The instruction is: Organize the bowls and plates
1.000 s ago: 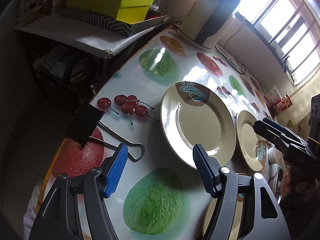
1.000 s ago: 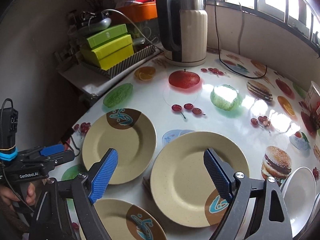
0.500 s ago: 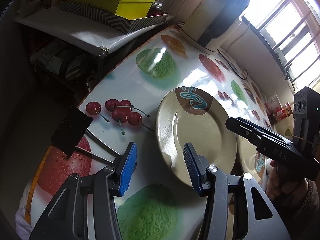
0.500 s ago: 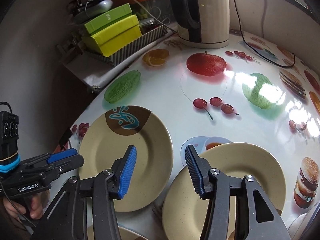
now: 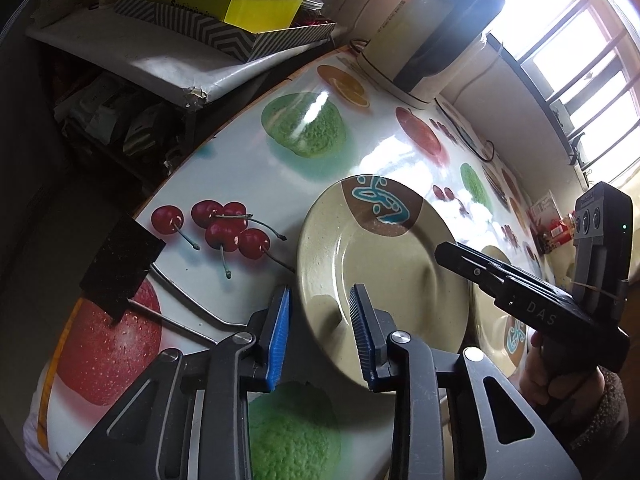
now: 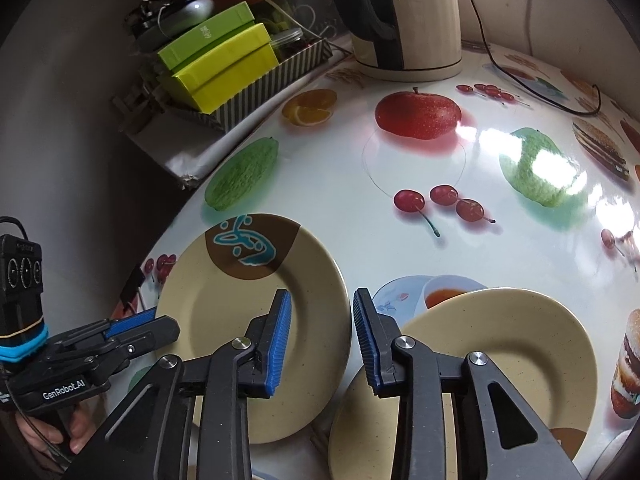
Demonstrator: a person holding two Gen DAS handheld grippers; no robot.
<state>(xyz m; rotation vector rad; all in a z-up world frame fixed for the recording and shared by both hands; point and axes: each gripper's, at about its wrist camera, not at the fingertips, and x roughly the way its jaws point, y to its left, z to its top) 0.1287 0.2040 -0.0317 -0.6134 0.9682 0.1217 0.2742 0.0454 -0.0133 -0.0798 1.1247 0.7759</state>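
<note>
While both sets of jaws close on opposite rims of the tan plate [image 5: 384, 276], left gripper [image 5: 320, 328] and right gripper [image 6: 322, 338] not yet clamped, uneven bites could tip it onto the neighbouring plate [image 6: 492, 356].

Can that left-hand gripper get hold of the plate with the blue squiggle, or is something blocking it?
Probably yes. The left gripper already straddles the near rim of the plate, its jaws closing with nothing else between them. The right gripper works the opposite rim, clear of it.
</note>
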